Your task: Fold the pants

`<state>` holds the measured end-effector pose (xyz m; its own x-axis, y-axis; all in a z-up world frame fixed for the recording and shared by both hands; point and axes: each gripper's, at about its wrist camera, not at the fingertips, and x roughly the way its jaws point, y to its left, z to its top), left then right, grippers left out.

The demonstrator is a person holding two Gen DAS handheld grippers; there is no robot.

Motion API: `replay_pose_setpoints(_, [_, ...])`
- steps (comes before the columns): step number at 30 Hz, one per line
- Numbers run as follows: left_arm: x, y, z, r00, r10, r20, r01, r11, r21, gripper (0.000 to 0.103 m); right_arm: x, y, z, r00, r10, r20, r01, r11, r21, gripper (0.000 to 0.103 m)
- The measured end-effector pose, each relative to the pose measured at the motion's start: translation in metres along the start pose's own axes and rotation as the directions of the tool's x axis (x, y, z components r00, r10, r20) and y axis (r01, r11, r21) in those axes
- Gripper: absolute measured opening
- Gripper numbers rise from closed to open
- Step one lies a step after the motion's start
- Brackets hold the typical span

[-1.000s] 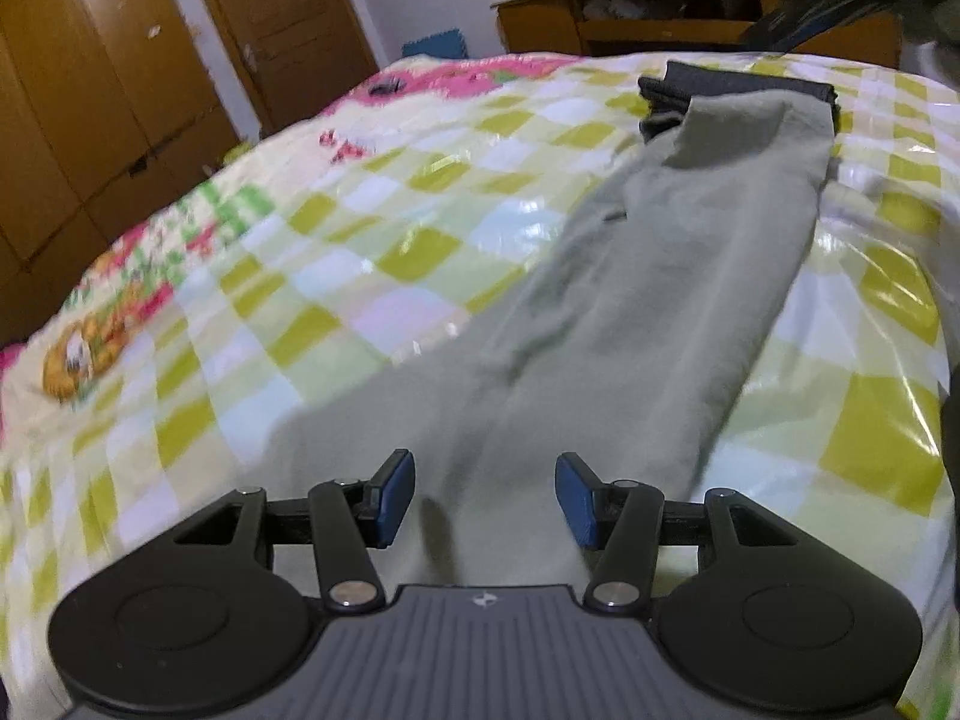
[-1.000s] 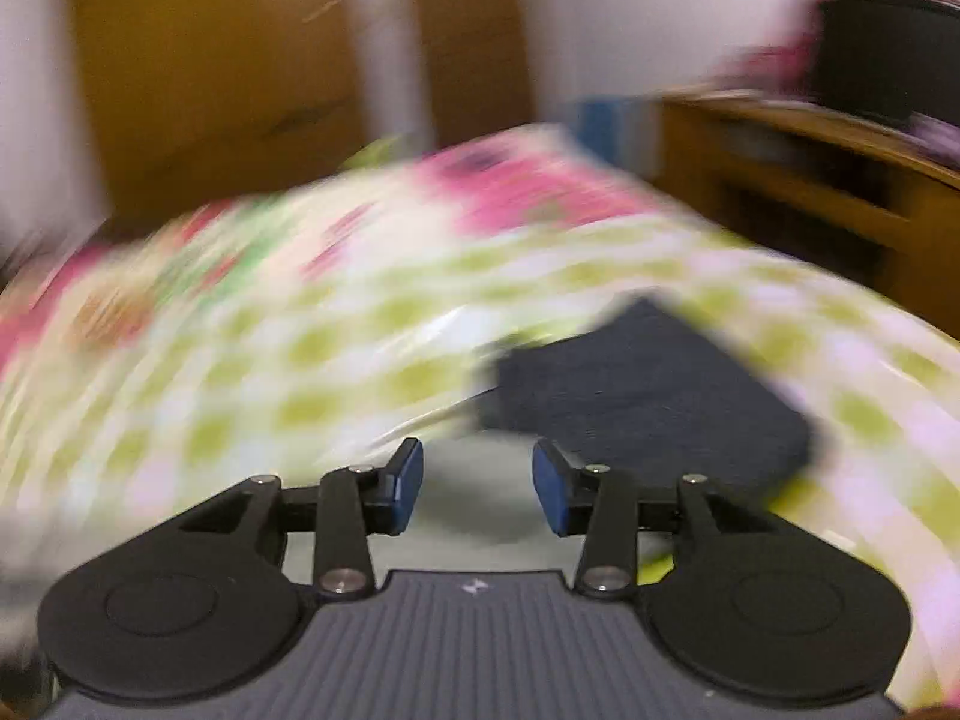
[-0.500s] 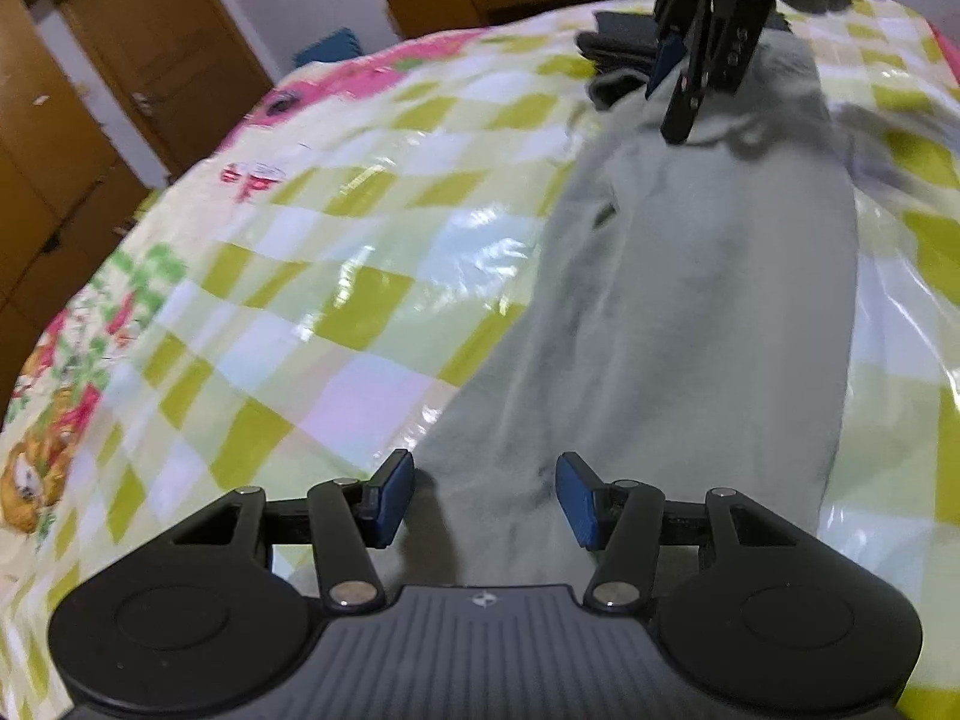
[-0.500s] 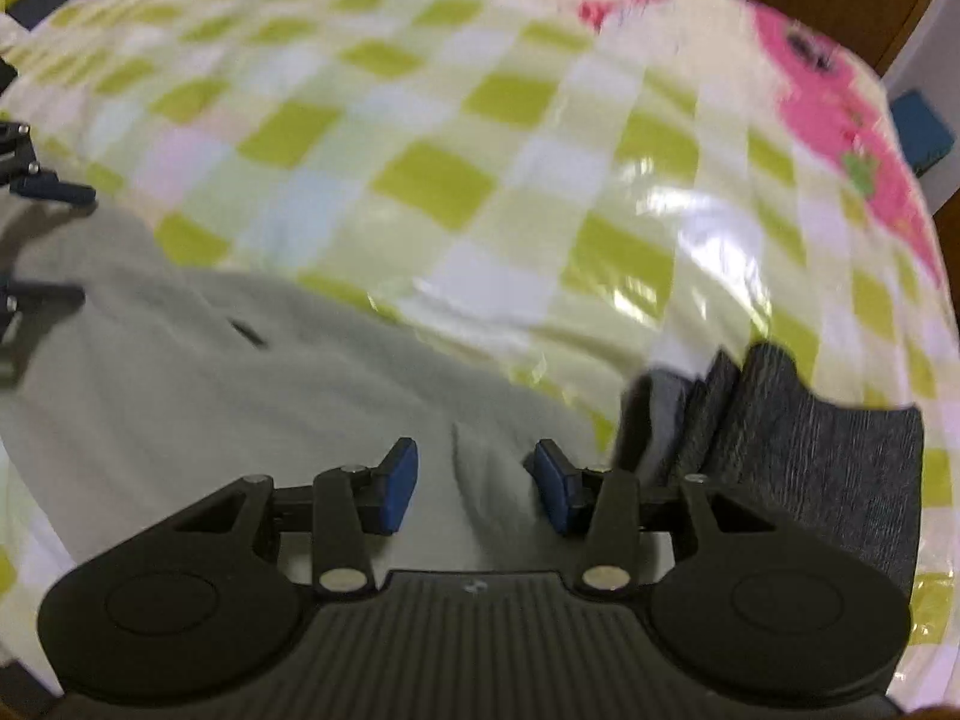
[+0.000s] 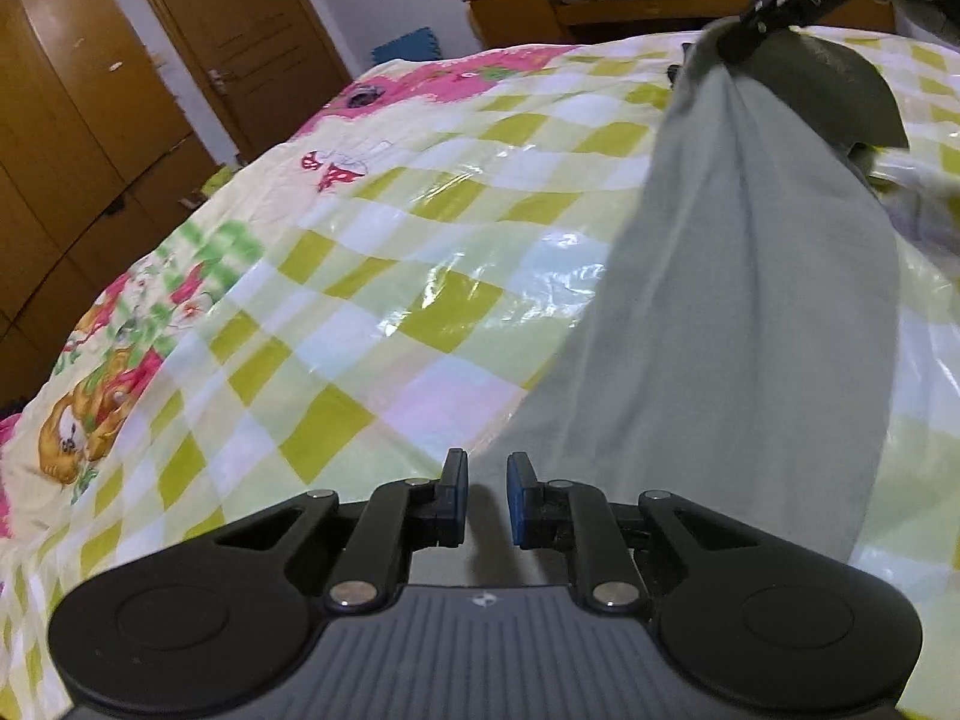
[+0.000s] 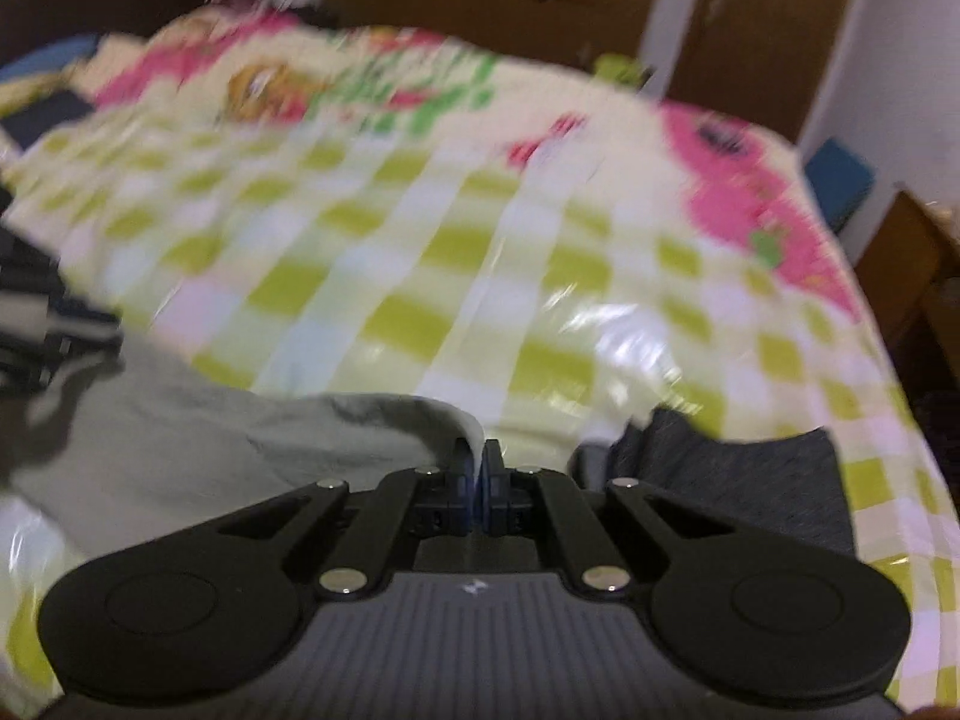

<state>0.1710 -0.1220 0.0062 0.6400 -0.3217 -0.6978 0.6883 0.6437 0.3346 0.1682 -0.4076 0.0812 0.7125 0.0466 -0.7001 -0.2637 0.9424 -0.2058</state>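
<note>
Grey-green pants [image 5: 750, 300] lie lengthwise on a bed with a checked yellow-green cover [image 5: 420, 252]. My left gripper [image 5: 485, 501] sits at the near end of the pants; its jaws are narrowed with a gap, and I cannot see cloth between the pads. My right gripper [image 6: 478, 483] is shut on the far edge of the pants [image 6: 252, 450] and holds it lifted. In the left wrist view the right gripper [image 5: 744, 42] pinches the cloth into a raised peak.
A folded dark grey garment [image 6: 738, 480] lies on the bed beside the right gripper. A wooden wardrobe [image 5: 90, 90] and door [image 5: 240, 42] stand at the left. A wooden desk [image 5: 630, 0] stands beyond the bed.
My right gripper has closed on the far end of the pants and lifted it. My left gripper's jaws have narrowed at the near end.
</note>
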Motion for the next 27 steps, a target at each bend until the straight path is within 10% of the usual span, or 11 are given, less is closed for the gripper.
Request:
replay_pose_setpoints(6, [0.015,-0.010,-0.006,0.998,-0.006,-0.066,0.008,0.999,0.033,0.035,0.049,-0.004,-0.011,0.992,-0.100,-0.077,0.103,0.994,0.031,0.035])
replay_pose_setpoints(20, [0.001,-0.029,-0.023,0.995,0.053,-0.081,-0.048,0.997,0.057,0.040,-0.029,-0.006,-0.078,0.989,-0.144,-0.038,0.148,0.968,0.201,0.053])
replay_pose_setpoints(27, [-0.005,-0.037,-0.007,0.995,0.044,-0.087,-0.039,0.997,0.064,0.048,-0.029,-0.051,-0.102,0.987,-0.040,0.158,-0.064,0.796,0.602,0.045])
